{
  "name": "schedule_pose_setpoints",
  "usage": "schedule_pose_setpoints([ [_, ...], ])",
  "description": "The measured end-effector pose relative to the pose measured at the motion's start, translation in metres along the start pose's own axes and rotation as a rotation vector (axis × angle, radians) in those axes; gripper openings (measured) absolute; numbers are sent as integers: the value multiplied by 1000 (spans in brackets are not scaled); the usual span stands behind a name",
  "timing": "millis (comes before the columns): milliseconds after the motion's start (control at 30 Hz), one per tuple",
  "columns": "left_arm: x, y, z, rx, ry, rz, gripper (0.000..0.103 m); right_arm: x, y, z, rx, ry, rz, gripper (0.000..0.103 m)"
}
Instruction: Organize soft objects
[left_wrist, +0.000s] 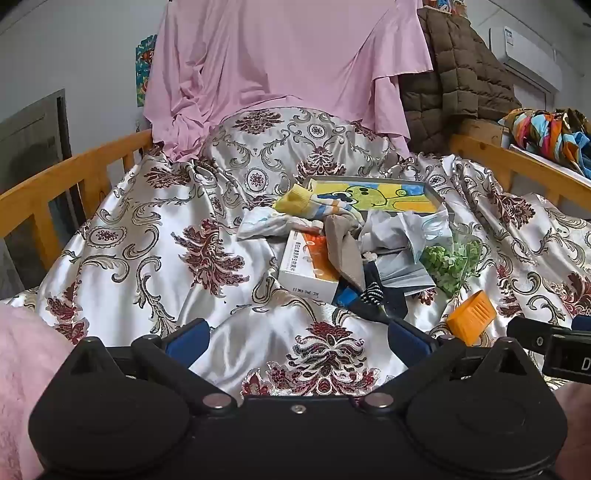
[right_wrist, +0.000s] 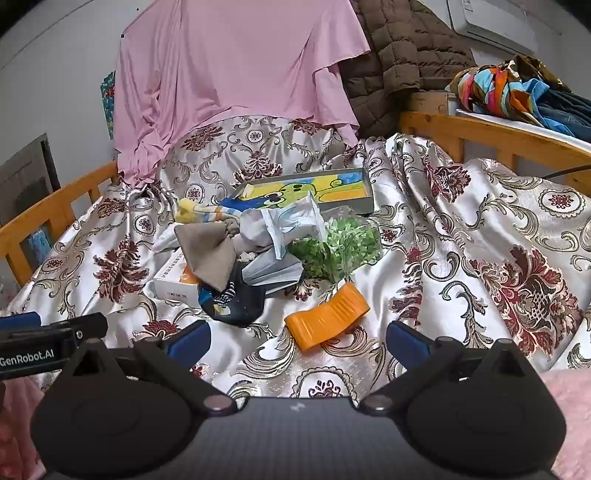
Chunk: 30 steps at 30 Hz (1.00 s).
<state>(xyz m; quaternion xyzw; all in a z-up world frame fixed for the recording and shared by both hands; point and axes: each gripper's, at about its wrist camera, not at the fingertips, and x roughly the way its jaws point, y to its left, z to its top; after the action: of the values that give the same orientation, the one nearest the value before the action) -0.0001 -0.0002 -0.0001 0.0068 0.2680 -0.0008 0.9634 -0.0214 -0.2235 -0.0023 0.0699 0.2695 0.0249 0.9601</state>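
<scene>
A heap of small things lies on the patterned satin bedspread. In it are a yellow striped sock, a beige cloth, a dark navy sock, and a crumpled white cloth. In the right wrist view the same yellow sock, beige cloth and navy sock show. My left gripper is open and empty, short of the heap. My right gripper is open and empty, just short of an orange plastic piece.
A white and orange box, a bag of green bits, a plastic packet and a cartoon picture tray lie in the heap. Wooden rails flank the bed. A pink sheet and brown quilted coat hang behind.
</scene>
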Motion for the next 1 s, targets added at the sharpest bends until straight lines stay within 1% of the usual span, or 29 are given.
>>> schedule_pose_setpoints([
  [1000, 0, 0, 0, -1, 1, 0, 102, 1, 0, -1, 3, 7, -1, 103],
])
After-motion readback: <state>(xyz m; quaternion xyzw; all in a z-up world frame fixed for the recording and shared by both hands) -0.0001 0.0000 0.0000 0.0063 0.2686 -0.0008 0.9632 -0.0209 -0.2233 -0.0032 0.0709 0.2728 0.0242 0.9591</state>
